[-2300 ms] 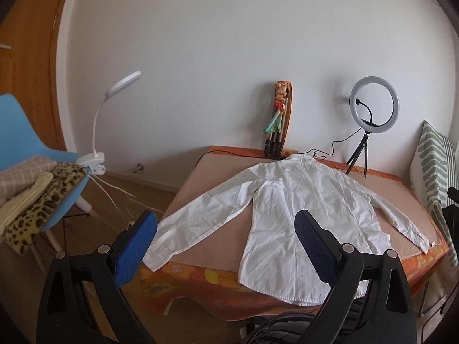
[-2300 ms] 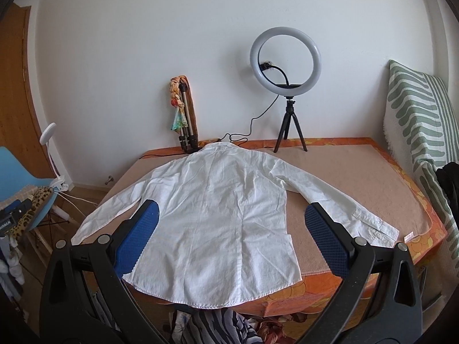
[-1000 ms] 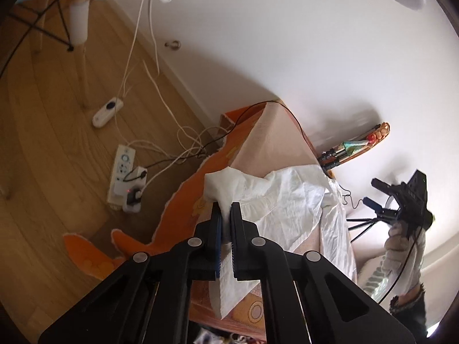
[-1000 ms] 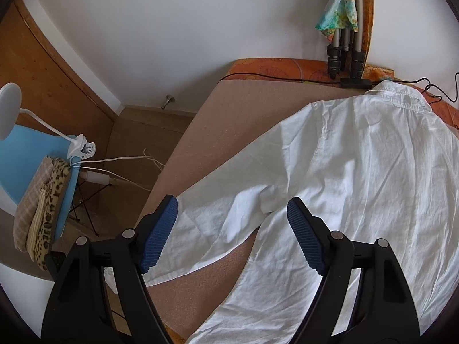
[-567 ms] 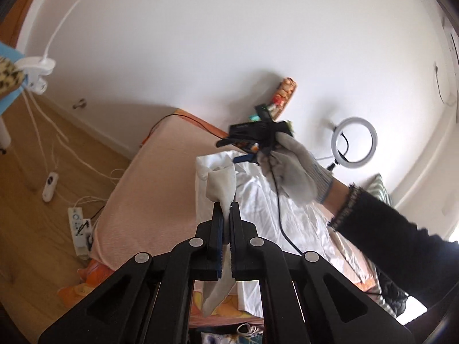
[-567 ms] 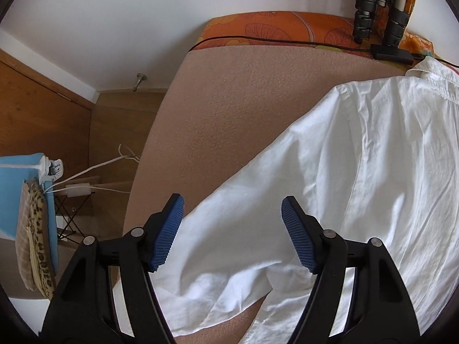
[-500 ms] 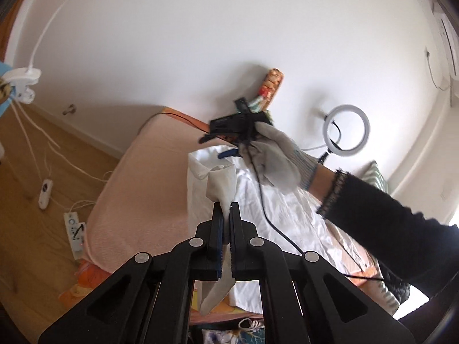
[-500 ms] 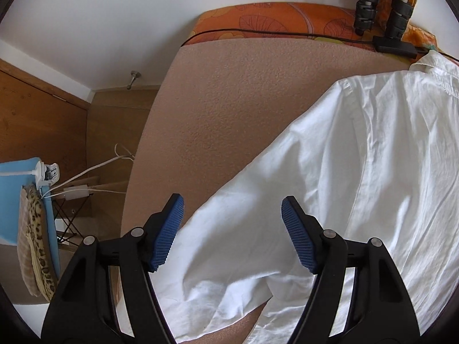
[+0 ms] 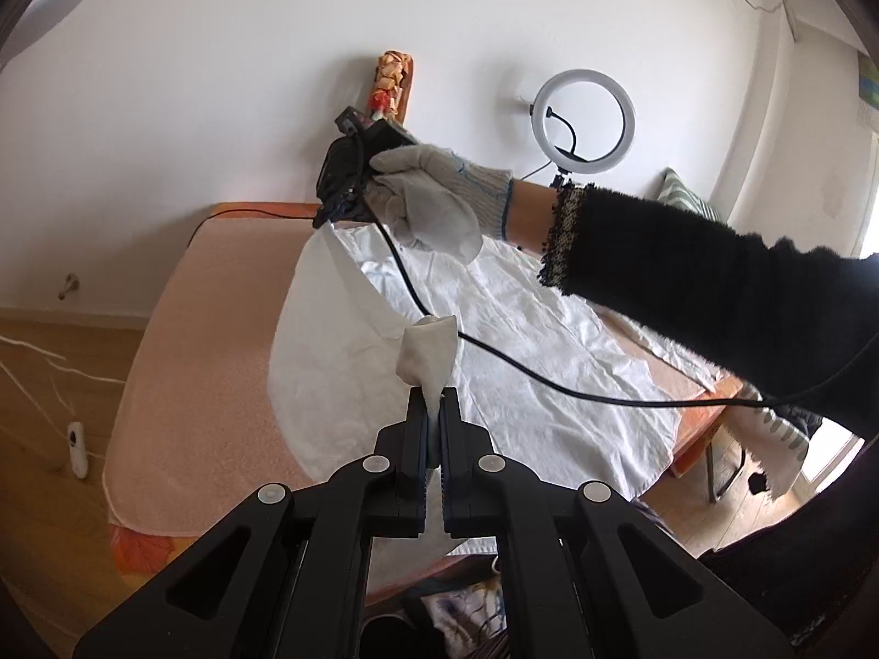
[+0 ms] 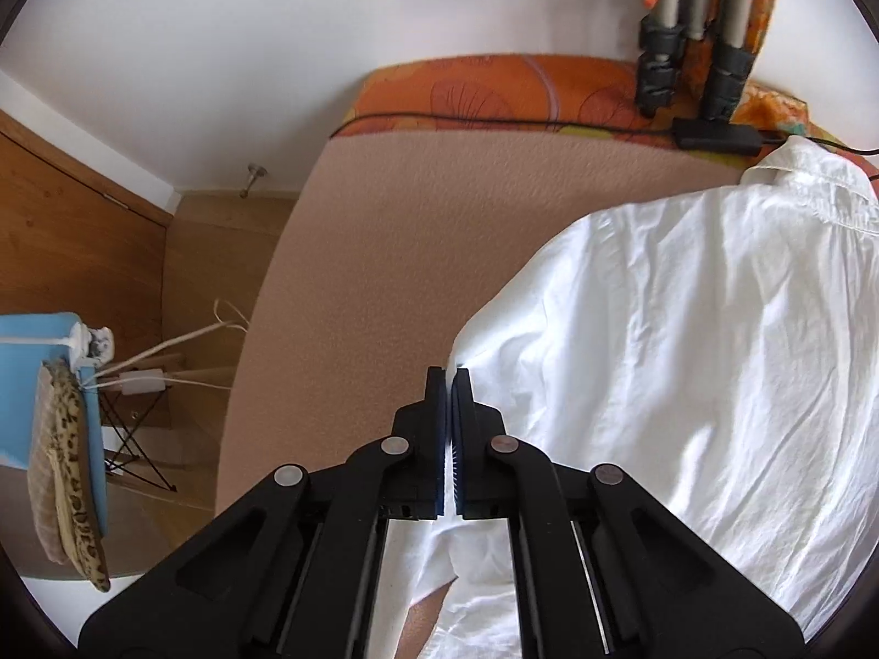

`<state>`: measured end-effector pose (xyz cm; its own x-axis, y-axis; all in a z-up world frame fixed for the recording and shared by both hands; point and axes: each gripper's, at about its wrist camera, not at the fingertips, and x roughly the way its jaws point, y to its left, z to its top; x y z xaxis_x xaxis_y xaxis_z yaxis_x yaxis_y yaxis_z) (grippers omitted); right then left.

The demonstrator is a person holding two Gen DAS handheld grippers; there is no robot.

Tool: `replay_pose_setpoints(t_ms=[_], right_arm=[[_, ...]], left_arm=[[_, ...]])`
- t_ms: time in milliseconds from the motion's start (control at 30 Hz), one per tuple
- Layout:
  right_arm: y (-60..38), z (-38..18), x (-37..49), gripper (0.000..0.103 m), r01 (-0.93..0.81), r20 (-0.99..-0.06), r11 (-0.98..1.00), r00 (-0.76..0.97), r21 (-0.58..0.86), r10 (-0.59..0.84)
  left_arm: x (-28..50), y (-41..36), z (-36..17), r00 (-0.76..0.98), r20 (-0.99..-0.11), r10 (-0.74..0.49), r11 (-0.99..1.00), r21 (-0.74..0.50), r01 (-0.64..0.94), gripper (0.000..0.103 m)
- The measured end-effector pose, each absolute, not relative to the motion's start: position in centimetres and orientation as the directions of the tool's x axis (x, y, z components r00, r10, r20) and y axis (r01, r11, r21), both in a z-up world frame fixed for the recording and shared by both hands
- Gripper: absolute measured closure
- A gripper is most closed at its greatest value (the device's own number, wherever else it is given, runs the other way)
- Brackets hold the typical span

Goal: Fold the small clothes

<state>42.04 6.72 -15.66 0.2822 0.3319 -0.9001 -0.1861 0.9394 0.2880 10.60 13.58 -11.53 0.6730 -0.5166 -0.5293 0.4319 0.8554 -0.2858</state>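
Note:
A white shirt (image 9: pixel 549 362) lies back-up on the beige mat (image 9: pixel 181 357) of the table. My left gripper (image 9: pixel 434 401) is shut on the sleeve cuff (image 9: pixel 428 348), which it holds raised over the shirt body, so the sleeve hangs in a loop. A gloved hand (image 9: pixel 434 203) holds my right gripper (image 9: pixel 327 217) at the far shoulder. In the right wrist view my right gripper (image 10: pixel 449 376) points steeply down. Its jaws are closing tight on the shirt (image 10: pixel 686 357) at the shoulder edge, and fabric shows between the pads.
A ring light (image 9: pixel 585 115) and folded tripod legs (image 10: pixel 692 33) stand at the table's far edge by the wall. A black cable (image 9: pixel 494 354) trails across the shirt. A blue chair (image 10: pixel 33 384) with leopard-print cloth stands left of the table. Cords and a power strip (image 9: pixel 77 447) lie on the floor.
My left gripper rose and rolled upright, carrying the cuff in over the shirt. My right gripper slid toward the shoulder, dipped, and went from wide open to shut on the fabric.

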Motion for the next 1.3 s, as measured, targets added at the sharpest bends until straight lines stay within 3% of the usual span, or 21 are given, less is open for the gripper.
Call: replay_pose_setpoints(t_ms=[133,333,900,1100,1300], right_arm=[[1.4,-13.2,41.5,0.101,-0.151,-0.878,0.939,0.335,0.308,0.342],[-3.6,-14.6,40.3,0.101,-0.123,-0.873,0.937,0.339,0.328,0.350],[-3.7,-20.9,40.3,0.101,-0.146,-0.897,0.953,0.325,0.266,0.300],[-3.7,-20.9,39.8,0.101,-0.148,-0.903,0.964,0.344,0.220,0.259],[-3.5,-20.5,39.3,0.100,-0.132,-0.911,0.977,0.360,0.165,0.202]], left_arm=[[11.2,10.9,-13.1,0.648,-0.563,-0.512,0.850,-0.228,0.474,0.101],[11.1,7.2,-15.8,0.576,-0.626,-0.526,0.817,-0.184,0.546,0.101],[9.9,4.3,-19.5,0.506,-0.732,-0.456,0.790,-0.070,0.610,0.100],[9.2,6.3,-19.2,0.490,-0.750,-0.445,0.825,-0.131,0.550,0.097],[7.3,7.3,-18.8,0.493,-0.763,-0.417,0.840,-0.117,0.529,0.094]])
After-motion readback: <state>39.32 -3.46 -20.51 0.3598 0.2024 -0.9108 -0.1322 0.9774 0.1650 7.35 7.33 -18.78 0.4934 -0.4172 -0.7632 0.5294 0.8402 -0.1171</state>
